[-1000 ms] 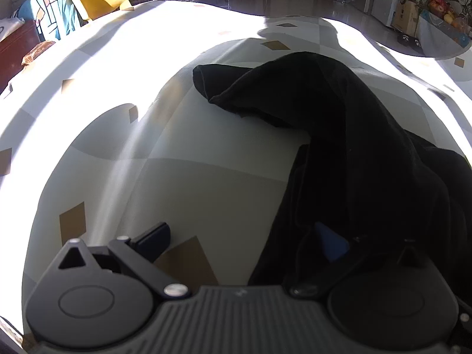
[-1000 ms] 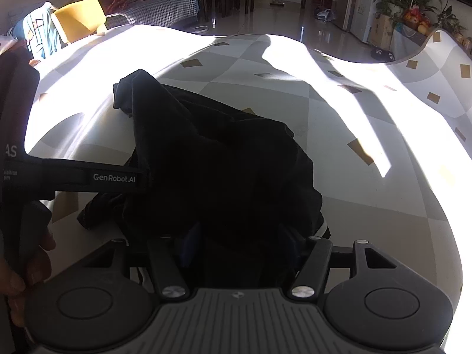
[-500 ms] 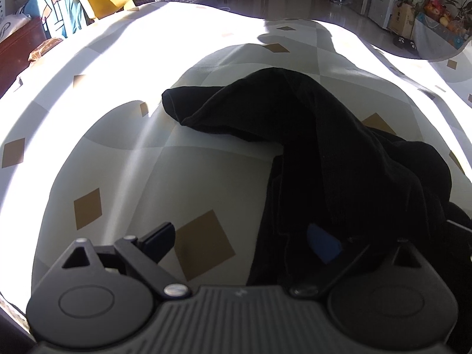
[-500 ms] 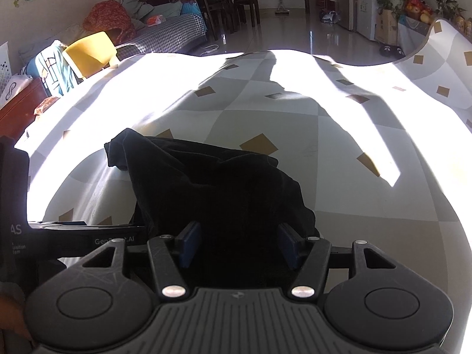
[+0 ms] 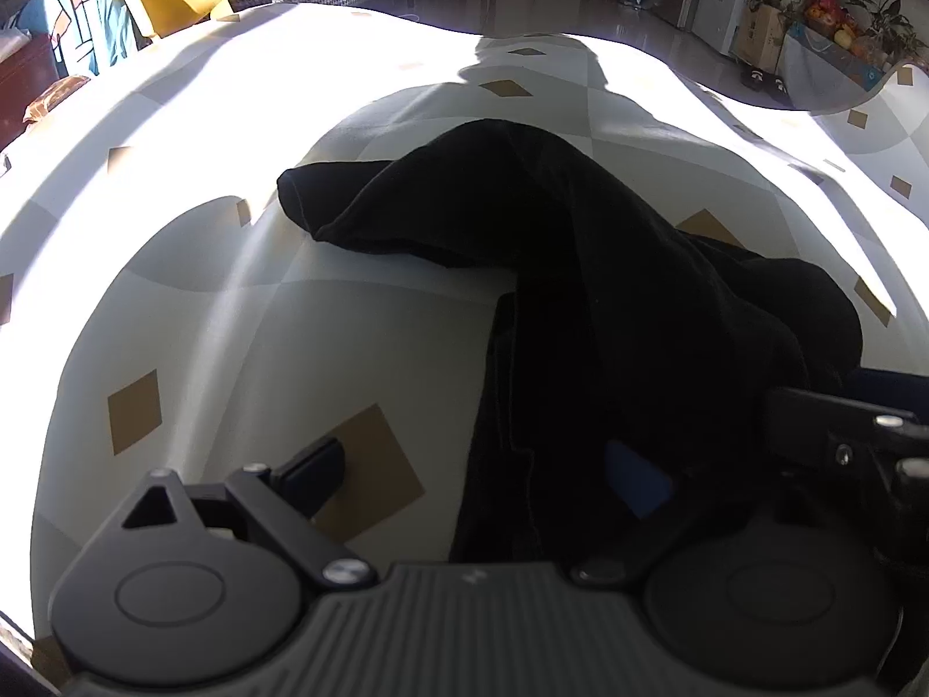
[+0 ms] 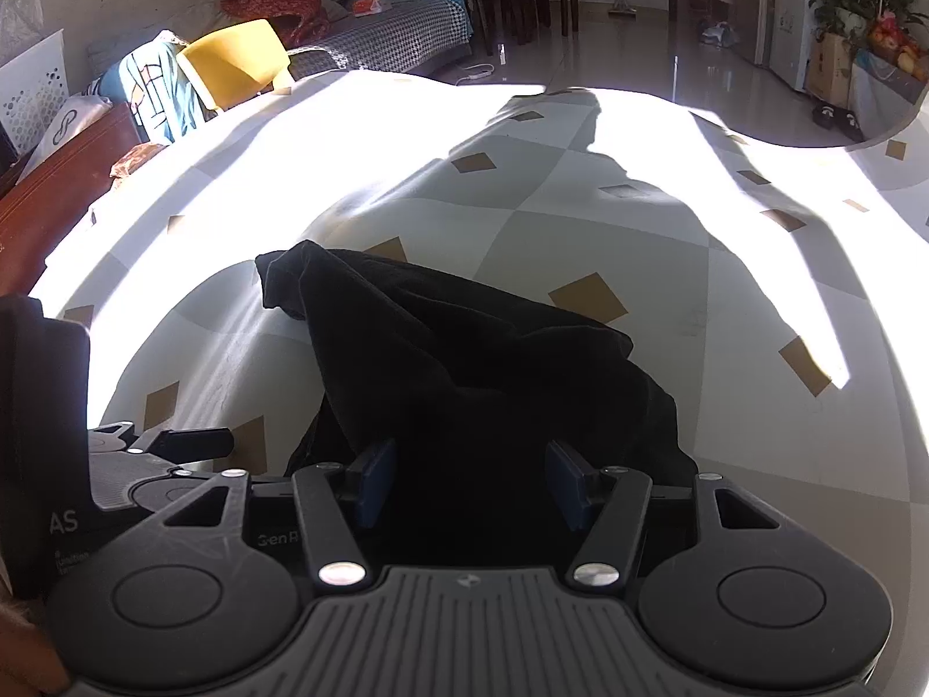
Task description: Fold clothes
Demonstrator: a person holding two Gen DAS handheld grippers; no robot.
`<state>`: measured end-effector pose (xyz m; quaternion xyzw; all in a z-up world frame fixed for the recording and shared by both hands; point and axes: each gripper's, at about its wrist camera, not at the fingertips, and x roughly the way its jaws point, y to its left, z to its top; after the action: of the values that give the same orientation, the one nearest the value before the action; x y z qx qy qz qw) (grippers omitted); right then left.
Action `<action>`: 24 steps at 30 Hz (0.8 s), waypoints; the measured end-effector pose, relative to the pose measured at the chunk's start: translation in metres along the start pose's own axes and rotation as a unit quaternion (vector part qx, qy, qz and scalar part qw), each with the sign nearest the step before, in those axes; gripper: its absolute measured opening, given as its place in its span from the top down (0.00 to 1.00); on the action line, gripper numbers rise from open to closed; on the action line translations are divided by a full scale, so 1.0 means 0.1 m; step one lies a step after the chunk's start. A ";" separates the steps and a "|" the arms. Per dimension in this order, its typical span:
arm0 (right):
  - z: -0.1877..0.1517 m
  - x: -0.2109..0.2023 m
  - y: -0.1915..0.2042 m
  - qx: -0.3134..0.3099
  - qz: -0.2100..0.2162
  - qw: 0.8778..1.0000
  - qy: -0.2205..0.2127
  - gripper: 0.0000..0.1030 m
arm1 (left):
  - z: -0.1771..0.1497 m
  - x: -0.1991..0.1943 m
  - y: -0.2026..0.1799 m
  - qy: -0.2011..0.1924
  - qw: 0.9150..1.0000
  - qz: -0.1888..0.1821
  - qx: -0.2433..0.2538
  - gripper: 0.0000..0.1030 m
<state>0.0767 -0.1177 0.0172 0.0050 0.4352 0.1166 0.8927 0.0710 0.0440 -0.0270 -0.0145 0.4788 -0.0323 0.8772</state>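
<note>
- Black soft-fabric garment point(image 5: 609, 302) lies bunched on your diamond-patterned tablecloth point(image 5: 244, 348), one sleeve-like end trailing away; no neat fold shows yet.
- Your left gripper point(image 5: 482, 473) stands wide, cloth draped over one finger.
- Your right gripper point(image 6: 464, 479) is part-open with fabric between its fingers; whether it pinches, you cannot tell.
- Spreading and folding remain, I judge.

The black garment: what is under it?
Under the black garment lies the patterned tablecloth, which shows all around it, with brown diamonds. One diamond is partly covered. Whether anything else lies beneath the cloth is hidden.
</note>
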 end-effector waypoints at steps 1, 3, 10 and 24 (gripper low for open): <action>0.03 0.00 0.01 0.000 0.005 1.000 0.004 0.44 | 0.00 0.00 0.02 0.001 1.000 -0.002 -0.004 0.06; 0.07 -0.01 0.04 -0.013 0.026 1.000 0.006 0.44 | 0.00 0.01 0.01 -0.001 1.000 0.000 -0.001 0.06; 0.10 0.11 0.02 -0.083 0.054 0.995 0.009 0.44 | -0.02 -0.03 -0.07 -0.021 0.999 0.017 0.036 0.06; 0.17 0.28 -0.14 -0.096 0.094 0.991 0.010 0.79 | 0.02 -0.16 -0.23 -0.065 0.994 0.018 0.084 0.09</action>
<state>0.1090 -0.1235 0.0044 -0.0415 0.4282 0.2412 0.8699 0.0626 0.0227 -0.0110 0.0658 0.4170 -0.0553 0.9048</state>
